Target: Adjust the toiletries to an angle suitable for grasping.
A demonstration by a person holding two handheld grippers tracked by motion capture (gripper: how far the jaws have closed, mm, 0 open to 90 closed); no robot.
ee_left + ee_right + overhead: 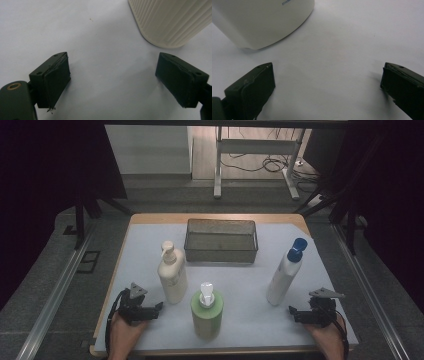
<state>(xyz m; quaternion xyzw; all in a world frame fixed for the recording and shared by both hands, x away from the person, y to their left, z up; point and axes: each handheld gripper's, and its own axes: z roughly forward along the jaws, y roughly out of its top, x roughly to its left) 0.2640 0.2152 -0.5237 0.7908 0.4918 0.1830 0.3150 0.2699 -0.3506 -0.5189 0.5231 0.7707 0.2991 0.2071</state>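
1. The left gripper (150,309) rests low on the white table cover (250,290) at the near left, jaws spread wide and nothing between them.
2. Just ahead of it stands the cream pump bottle (172,276), upright, near the gripper but apart from it; in the left gripper view its ribbed base (170,22) sits up beyond the right-hand jaw, clear of the pads.
3. Over on the near right, the right gripper (296,313) lies low too, jaws gaping and empty.
4. The white bottle with the blue cap (285,273) stands upright just ahead and inward of it, not touching; its rounded base (262,22) shows at the top left of the right gripper view.
5. Between the two hands, near the front edge, stands the green pump bottle (206,312), upright.
6. At the back, centred, sits the dark mesh basket (221,254), well apart from both grippers.
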